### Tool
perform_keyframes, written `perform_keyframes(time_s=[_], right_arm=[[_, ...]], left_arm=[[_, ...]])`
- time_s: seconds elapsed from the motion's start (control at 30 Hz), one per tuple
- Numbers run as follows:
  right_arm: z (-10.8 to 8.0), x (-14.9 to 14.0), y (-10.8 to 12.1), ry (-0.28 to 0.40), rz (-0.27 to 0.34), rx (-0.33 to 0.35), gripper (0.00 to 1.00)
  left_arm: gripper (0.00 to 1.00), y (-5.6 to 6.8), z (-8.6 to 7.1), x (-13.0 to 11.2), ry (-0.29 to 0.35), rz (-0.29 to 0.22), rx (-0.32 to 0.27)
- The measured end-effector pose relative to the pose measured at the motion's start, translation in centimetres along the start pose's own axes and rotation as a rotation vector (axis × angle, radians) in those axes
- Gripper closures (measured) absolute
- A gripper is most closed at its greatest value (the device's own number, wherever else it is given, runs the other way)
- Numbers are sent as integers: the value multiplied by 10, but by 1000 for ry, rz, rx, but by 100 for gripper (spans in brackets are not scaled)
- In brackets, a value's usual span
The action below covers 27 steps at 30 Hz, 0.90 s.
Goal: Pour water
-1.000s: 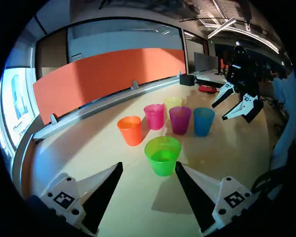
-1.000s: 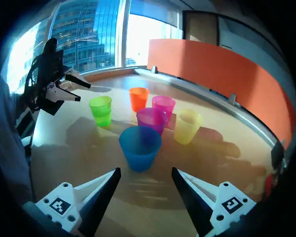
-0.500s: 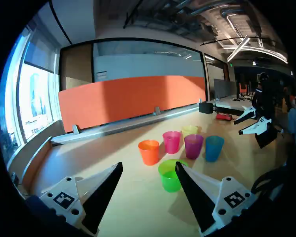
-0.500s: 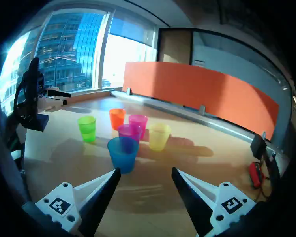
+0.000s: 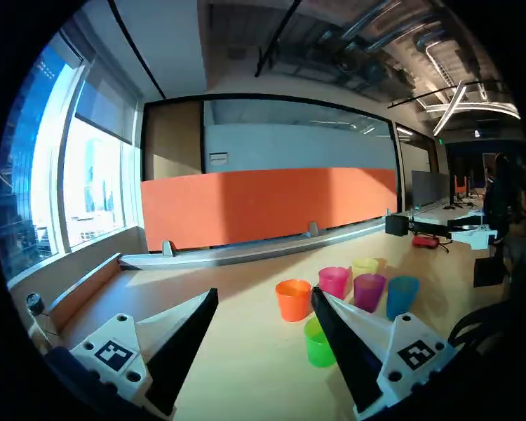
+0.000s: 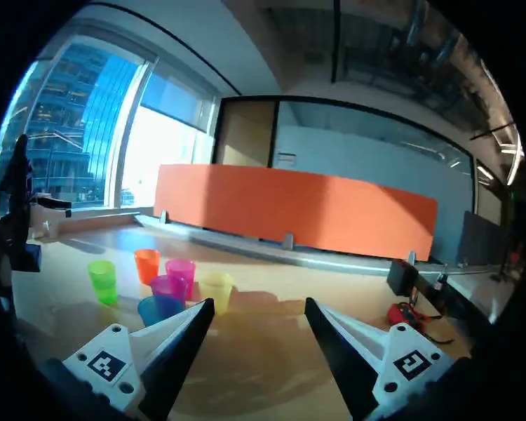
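Several coloured plastic cups stand grouped on the wooden table (image 5: pixel 242 351). In the left gripper view my open left gripper (image 5: pixel 263 295) is raised, and nothing is between its fingers. The green cup (image 5: pixel 319 344) sits low, partly behind the right finger. The orange cup (image 5: pixel 292 299), pink cup (image 5: pixel 334 281), yellow cup (image 5: pixel 365 266), purple cup (image 5: pixel 369 292) and blue cup (image 5: pixel 402 296) stand beyond it. In the right gripper view my open right gripper (image 6: pixel 259 303) holds nothing. The blue cup (image 6: pixel 158 309) peeks from behind its left finger. The green cup (image 6: pixel 103 281) is farthest left.
An orange partition (image 5: pixel 263 203) on a metal rail runs along the table's far edge, with large windows (image 6: pixel 88 154) to one side. A red object (image 6: pixel 407 313) and a black box (image 6: pixel 402 277) lie near the table's end. The other gripper (image 5: pixel 473 235) hovers far right.
Both views have tilted up and drawn back: the cups sit lower and smaller, and more wall and ceiling show. Both grippers stay open and empty.
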State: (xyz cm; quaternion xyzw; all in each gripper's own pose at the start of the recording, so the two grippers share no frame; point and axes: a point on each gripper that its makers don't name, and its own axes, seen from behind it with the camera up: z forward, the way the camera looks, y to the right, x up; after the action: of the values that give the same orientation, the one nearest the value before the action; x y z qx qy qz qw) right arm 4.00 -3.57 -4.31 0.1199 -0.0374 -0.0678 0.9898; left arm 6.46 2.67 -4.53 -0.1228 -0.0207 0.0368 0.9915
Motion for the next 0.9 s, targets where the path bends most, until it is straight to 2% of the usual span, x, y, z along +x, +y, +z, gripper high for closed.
perform_keyframes(time_s=[0.2,0.4,0.6,0.9], right_arm=[[4,18,9,65,-7,-88,0],[1,35,23,126,-2,-187,0],[-1,46,27,161,15,-231,0],[-2,50,34,181,57,-276,0]], left_arm=[[1,-4,1,11,38,-7,50],[1,-10,5,9,43,-21,93],[1,-12,11,3,41,-39,120],[1,-16,17,0,58,-18,160]])
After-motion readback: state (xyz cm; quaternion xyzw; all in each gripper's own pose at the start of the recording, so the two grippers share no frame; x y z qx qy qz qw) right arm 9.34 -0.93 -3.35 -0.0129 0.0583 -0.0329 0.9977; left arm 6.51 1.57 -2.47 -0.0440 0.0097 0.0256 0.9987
